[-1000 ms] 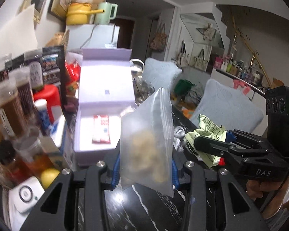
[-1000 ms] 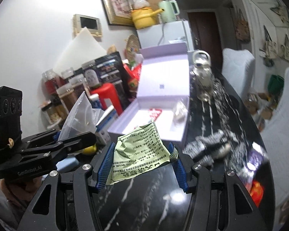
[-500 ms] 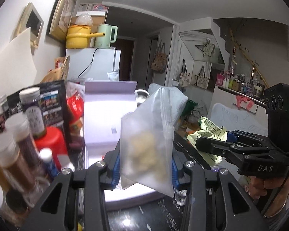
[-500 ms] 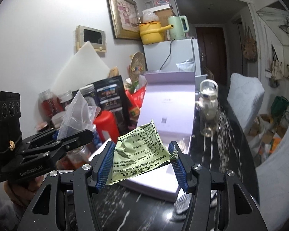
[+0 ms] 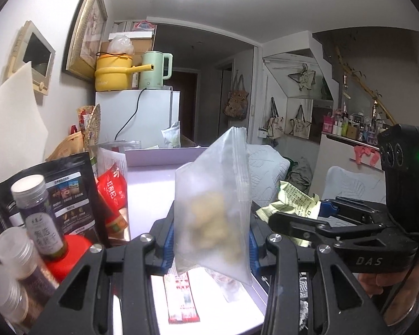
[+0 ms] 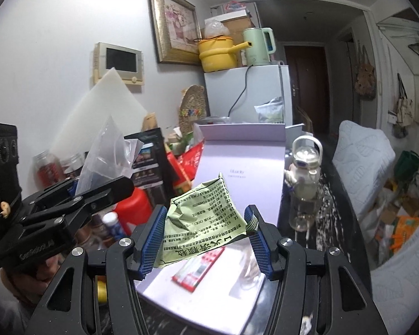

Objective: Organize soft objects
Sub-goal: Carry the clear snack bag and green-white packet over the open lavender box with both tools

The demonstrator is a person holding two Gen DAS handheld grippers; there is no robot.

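Note:
My left gripper (image 5: 211, 244) is shut on a clear zip bag (image 5: 213, 209) with pale lumps inside, held upright over the open lilac box (image 5: 150, 184). My right gripper (image 6: 205, 240) is shut on a crumpled green sachet (image 6: 204, 220) with black print, also held above the box (image 6: 237, 178). In the box lie a red and white sachet (image 6: 199, 268) and a small clear bag (image 6: 251, 268). The right gripper also shows in the left wrist view (image 5: 293, 217), the left gripper in the right wrist view (image 6: 97, 192).
Jars (image 5: 37, 212), a black pouch (image 5: 69, 189), a red packet (image 5: 113, 192) and a red container (image 6: 132, 209) crowd the box's left side. A glass bottle (image 6: 304, 189) stands to its right on the black marble table (image 6: 329, 209). A white fridge (image 6: 251, 95) stands behind.
Both grippers have moved forward and up with their bags and now hang over the open box. The view has tilted upward; both stay shut.

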